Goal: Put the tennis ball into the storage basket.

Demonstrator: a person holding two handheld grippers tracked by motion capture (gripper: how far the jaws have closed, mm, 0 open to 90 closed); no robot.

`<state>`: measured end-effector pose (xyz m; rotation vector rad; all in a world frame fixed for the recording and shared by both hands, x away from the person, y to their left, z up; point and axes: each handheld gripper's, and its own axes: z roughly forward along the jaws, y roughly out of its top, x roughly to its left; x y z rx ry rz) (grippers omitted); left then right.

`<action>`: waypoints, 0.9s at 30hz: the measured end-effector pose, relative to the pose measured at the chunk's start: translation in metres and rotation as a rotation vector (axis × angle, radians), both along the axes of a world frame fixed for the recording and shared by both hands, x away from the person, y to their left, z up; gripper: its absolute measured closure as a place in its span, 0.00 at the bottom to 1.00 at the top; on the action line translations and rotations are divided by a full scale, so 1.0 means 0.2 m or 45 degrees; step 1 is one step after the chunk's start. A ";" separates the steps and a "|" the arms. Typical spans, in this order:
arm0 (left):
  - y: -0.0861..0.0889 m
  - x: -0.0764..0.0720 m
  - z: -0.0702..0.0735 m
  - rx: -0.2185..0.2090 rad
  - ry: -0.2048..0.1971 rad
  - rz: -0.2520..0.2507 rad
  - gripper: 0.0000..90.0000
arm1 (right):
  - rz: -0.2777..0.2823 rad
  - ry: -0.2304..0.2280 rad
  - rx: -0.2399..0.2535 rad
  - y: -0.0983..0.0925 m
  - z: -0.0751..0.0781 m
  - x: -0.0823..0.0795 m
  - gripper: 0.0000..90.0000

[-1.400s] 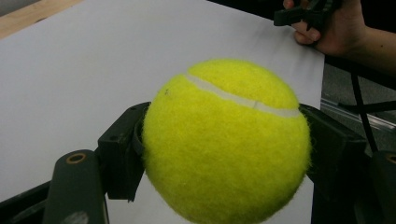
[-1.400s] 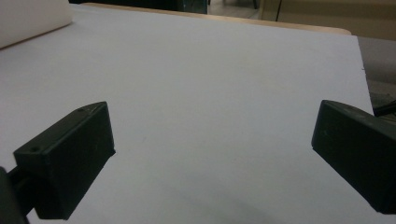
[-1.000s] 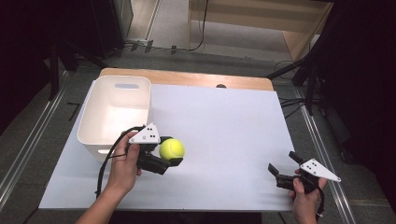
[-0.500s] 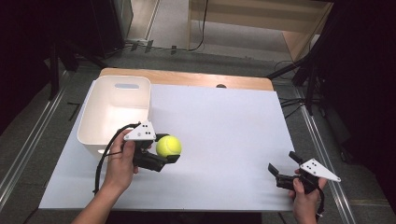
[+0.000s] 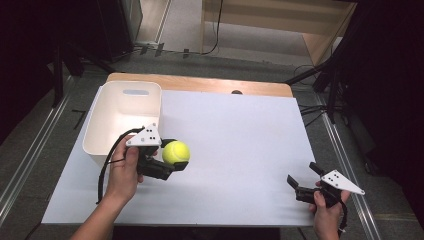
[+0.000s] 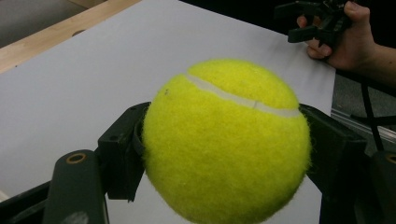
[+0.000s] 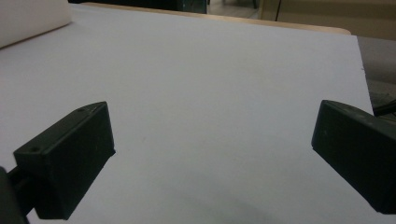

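Left tongs point(image 5: 176, 165): we are clenching them on the tennis ball point(image 5: 175, 152).
Ball: hovering just beside the white bin point(image 5: 105, 125), near the bench's point(image 5: 240, 135) left edge.
Right tongs point(image 5: 303, 179): we are holding them released, near the front right corner.

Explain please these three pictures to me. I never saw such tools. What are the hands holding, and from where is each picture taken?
A person sits at a table with a hand-held two-jaw gripper in each hand. The high view looks down from above. Each gripper also carries a camera that looks along its own black jaws. The left gripper is shut on a yellow tennis ball, lifted beside a white bin; its camera sees the ball close up. The right gripper rests open and holds nothing, near the table's front corner.
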<state>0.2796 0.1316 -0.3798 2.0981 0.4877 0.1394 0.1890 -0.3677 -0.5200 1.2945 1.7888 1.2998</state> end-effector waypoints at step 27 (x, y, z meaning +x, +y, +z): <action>0.13 0.07 0.04 -0.036 0.008 0.064 0.27 | -0.002 0.002 -0.007 0.00 0.00 0.00 0.00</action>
